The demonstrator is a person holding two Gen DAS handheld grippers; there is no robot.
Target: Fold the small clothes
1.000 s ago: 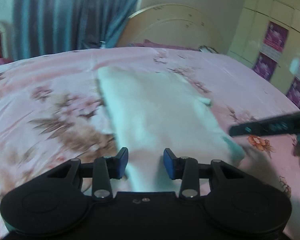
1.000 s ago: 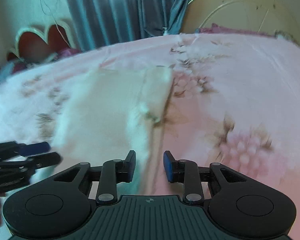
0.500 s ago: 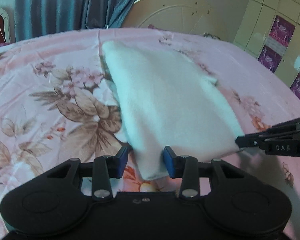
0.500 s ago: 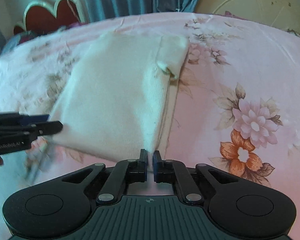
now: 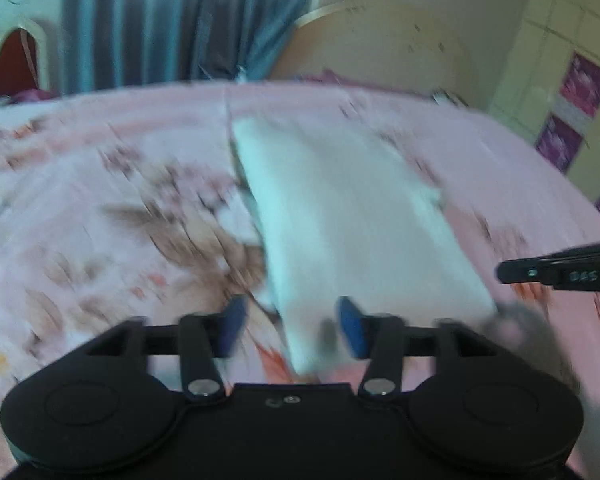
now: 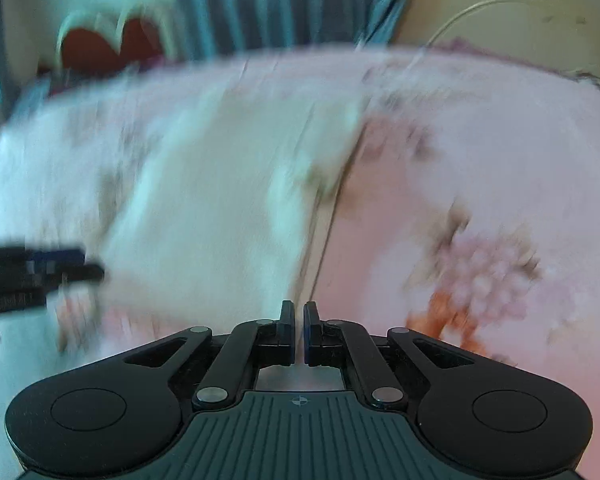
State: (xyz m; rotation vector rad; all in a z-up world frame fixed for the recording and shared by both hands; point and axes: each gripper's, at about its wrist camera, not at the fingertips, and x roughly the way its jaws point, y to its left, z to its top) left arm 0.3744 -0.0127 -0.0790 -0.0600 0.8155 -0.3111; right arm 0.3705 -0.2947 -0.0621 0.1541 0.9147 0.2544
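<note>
While both views are smeared with blur, I can still make out the white garment (image 5: 352, 216) lying folded into a long strip on the pink floral bedspread (image 5: 100, 208), running from just in front of me away toward the far side of the bed. Its near corner reaches down between the fingers of my left gripper (image 5: 294, 326). Those jaws are opening: the blue pads (image 5: 350, 330) stand well apart, and the cloth's near end lies between them, with the left pad clear of the cloth; whether the right pad still touches it the blur hides.

My right gripper (image 6: 299, 330) is clenched, its two fingers drawn together with only a thin slit left. The garment's right edge (image 6: 220, 216) comes down to the fingertips, though the blur keeps me from telling whether any cloth is actually pinched in that slit. From the left wrist view, the right gripper's dark tip (image 5: 560, 274) pokes in at the right edge, just beside the garment's near right corner. From the right wrist view, the left gripper (image 6: 40, 270) shows at the left edge, near the garment's near left corner.

Beyond the bed hangs a blue-grey curtain (image 5: 172, 20), with a pale rounded headboard (image 5: 380, 44) to its right and a red, scalloped piece of furniture (image 6: 108, 44) off to the far left.
</note>
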